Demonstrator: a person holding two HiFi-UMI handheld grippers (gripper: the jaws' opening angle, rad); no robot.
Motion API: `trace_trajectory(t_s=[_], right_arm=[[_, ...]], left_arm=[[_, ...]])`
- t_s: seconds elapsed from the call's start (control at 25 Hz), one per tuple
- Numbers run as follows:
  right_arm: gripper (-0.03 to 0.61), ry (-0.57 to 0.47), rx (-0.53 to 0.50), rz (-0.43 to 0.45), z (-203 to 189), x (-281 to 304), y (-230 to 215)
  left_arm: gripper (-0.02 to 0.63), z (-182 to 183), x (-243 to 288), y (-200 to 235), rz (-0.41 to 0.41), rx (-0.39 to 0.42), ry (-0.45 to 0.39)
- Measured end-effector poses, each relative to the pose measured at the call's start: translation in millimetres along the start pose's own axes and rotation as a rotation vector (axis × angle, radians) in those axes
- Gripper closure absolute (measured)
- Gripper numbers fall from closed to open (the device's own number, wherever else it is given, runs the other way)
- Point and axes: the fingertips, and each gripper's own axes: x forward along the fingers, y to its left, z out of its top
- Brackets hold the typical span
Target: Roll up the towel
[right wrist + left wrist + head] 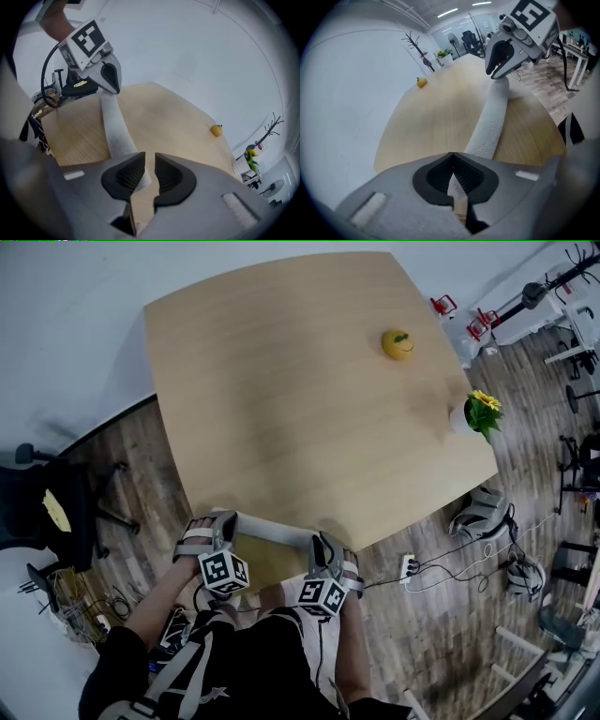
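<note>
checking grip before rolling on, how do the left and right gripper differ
Jaws: left gripper shut together, right gripper apart with table showing between. Place: left gripper at the left end of the rolled towel, right gripper at its right end. Both point down at the towel.

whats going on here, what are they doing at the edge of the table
A person is at the near edge of the wooden table with a hand-held gripper in each hand. The white towel is already rolled into a long tube lying along that edge. The left hand-held gripper is shut at one end of the roll. The right hand-held gripper is at the other end with its jaws apart, not clamping it.
</note>
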Motion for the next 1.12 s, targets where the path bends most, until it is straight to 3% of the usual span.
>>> trace_trajectory(t_s=[0.28, 0.56, 0.8, 1.12], right_arm=[[0.552, -0.089, 0.111, -0.13, 30.0, -43.6, -23.1], [0.572, -0.256, 0.236, -0.281, 70.4, -114.0, -22.8], [0.572, -0.393, 0.319, -0.38, 116.9, -192.0, -1.9], [0.572, -0.473, 0.395, -0.475, 139.0, -279.1, 57.1]], left_arm=[[0.603, 4.8, -42.1, 29.9, 0.079, -0.136, -0.109], [0.604, 11.7, -123.8, 55.6, 0.115, -0.347, -0.323], [0.604, 9.7, -209.0, 60.5, 0.188, -0.375, -0.483], [0.604, -20.4, -288.2, 27.2, 0.159, -0.469, -0.621]])
